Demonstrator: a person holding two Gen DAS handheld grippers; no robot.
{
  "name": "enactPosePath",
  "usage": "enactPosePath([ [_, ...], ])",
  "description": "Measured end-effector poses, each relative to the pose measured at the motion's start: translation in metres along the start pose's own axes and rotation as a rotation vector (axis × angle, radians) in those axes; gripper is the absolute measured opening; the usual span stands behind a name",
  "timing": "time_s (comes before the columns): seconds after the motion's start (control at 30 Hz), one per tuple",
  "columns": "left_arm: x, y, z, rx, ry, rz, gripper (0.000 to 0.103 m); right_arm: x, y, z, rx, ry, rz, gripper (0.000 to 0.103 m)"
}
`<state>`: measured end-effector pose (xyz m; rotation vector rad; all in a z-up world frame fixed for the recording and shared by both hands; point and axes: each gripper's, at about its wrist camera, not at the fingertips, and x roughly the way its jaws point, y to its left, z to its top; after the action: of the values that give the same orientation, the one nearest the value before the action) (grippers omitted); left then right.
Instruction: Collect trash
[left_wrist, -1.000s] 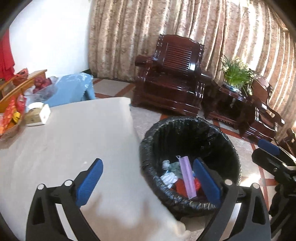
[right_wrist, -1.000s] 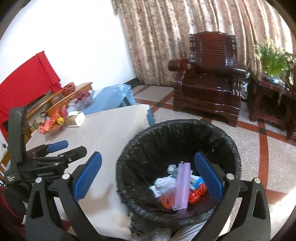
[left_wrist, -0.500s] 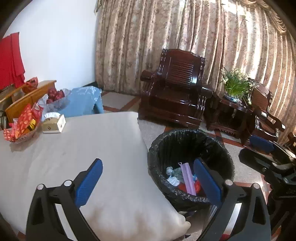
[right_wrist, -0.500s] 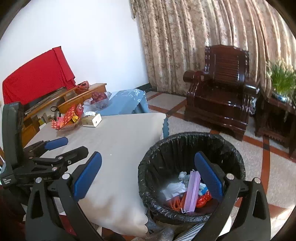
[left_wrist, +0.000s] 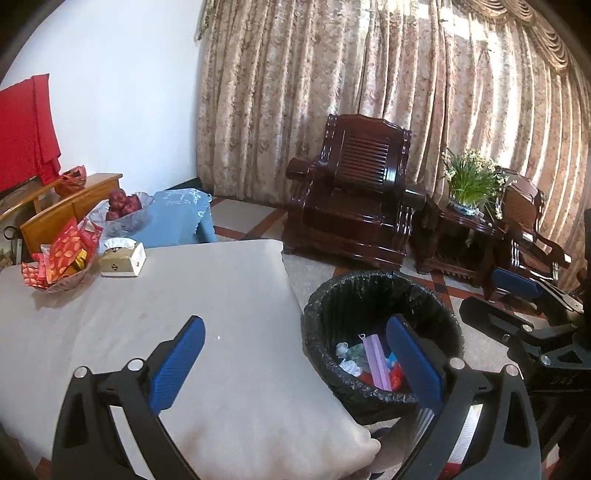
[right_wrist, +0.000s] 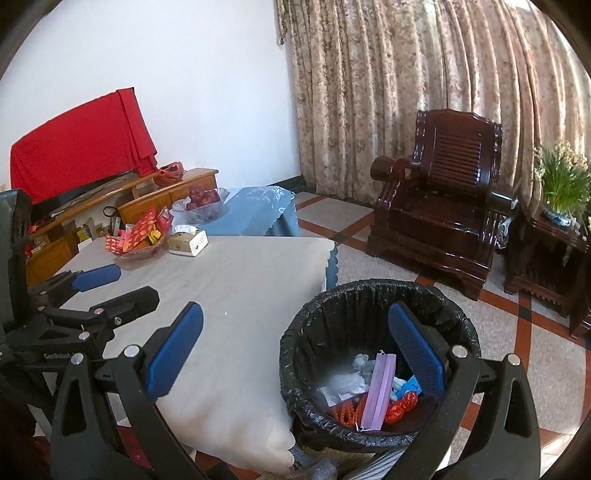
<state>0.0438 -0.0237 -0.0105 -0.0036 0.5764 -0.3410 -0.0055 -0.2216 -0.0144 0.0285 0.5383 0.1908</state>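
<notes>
A black-lined trash bin (left_wrist: 343, 295) (right_wrist: 332, 317) stands on the floor at the table's right corner. Inside lie a purple face mask (left_wrist: 376, 356) (right_wrist: 378, 391), white crumpled paper (right_wrist: 343, 382) and red wrappers (right_wrist: 400, 404). My left gripper (left_wrist: 295, 363) is open and empty, held above the table corner and bin. My right gripper (right_wrist: 295, 350) is open and empty, above the bin's near left rim. Each gripper shows in the other's view: the right one (left_wrist: 517, 306), the left one (right_wrist: 107, 291).
The beige-covered table (left_wrist: 184, 302) (right_wrist: 236, 280) carries a tissue box (left_wrist: 123, 258) (right_wrist: 188, 242) and a bowl of red snack packets (left_wrist: 61, 264) (right_wrist: 138, 236) at its far left. A dark wooden armchair (left_wrist: 354, 199), a side table with a plant (left_wrist: 469, 184), and a blue-covered table with fruit (right_wrist: 255, 210) stand beyond.
Both grippers have pulled back and risen from the bin. The bin looks smaller and more of the table and room is in view. Both stay open.
</notes>
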Motion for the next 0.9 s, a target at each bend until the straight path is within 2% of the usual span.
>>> enactPosePath([
  [0.9,-0.0087,0.0023,-0.0019,-0.004,-0.021,0.013,0.097,-0.0011,0.0045,0.0034,-0.006,-0.005,0.005,0.098],
])
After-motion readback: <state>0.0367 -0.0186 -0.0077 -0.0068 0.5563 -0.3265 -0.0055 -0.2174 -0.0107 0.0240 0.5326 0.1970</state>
